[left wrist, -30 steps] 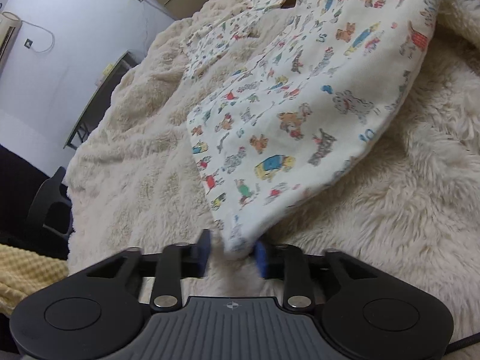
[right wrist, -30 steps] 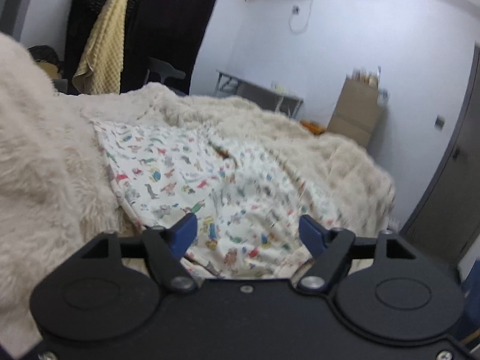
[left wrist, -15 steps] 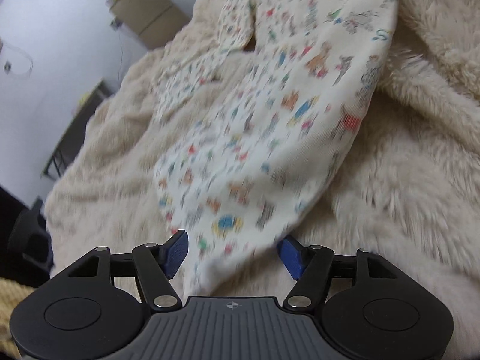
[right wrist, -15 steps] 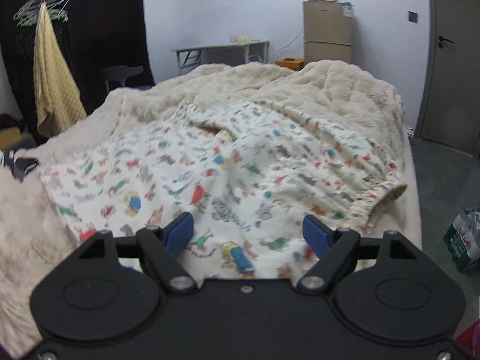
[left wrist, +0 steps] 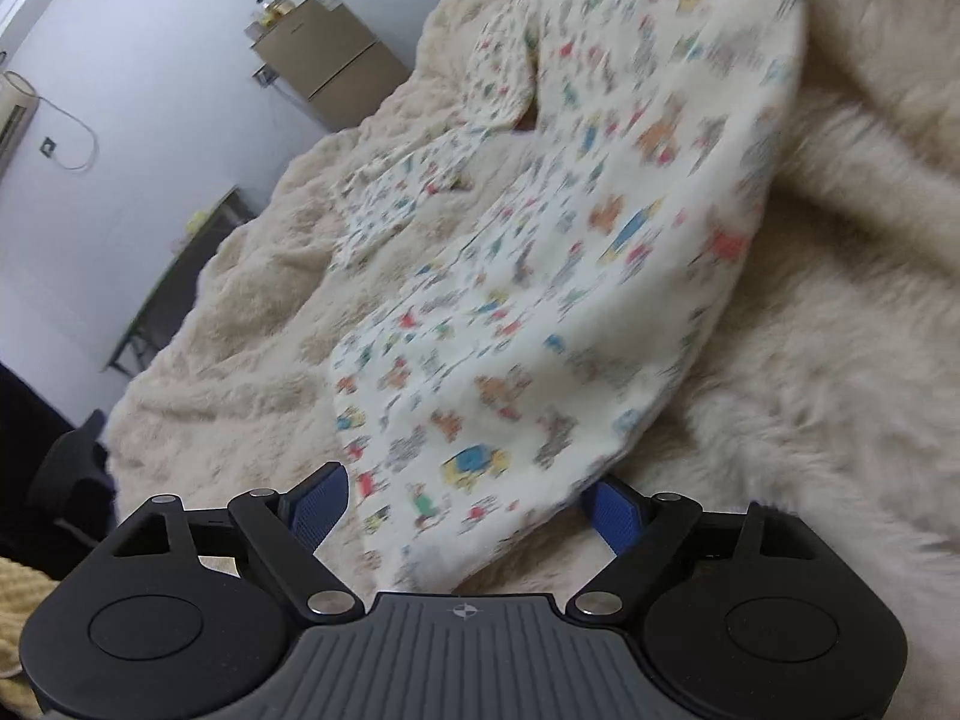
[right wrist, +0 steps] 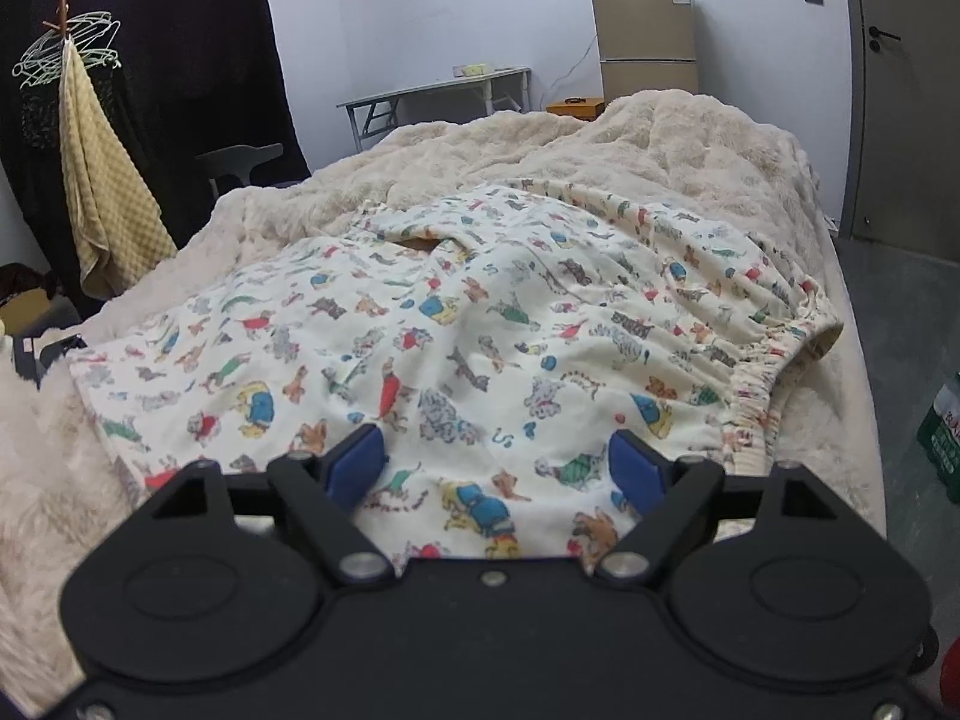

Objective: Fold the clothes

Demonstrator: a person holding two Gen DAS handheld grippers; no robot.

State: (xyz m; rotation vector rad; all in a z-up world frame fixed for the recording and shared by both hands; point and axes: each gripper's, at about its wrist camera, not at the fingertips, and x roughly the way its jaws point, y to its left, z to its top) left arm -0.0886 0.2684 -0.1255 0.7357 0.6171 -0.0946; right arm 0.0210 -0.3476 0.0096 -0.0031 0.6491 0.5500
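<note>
A cream garment printed with small coloured animals (right wrist: 480,324) lies spread on a fluffy cream blanket (right wrist: 660,144); its elastic waistband (right wrist: 774,354) is at the right. In the left wrist view the same garment (left wrist: 570,300) is blurred and its near corner lies between the blue pads. My left gripper (left wrist: 465,507) is open with cloth between its fingers, not pinched. My right gripper (right wrist: 501,468) is open just above the garment's near edge.
The blanket (left wrist: 840,360) covers a bed. A yellow towel (right wrist: 102,180) hangs on a rack at the left. A folding table (right wrist: 438,96), a small fridge (right wrist: 648,42) and a door (right wrist: 906,90) stand beyond the bed. A chair (right wrist: 240,162) is beside it.
My left gripper has opened wide and let go of the garment's corner, then shifted over the cloth. My right gripper has swung to face the garment squarely and stays open.
</note>
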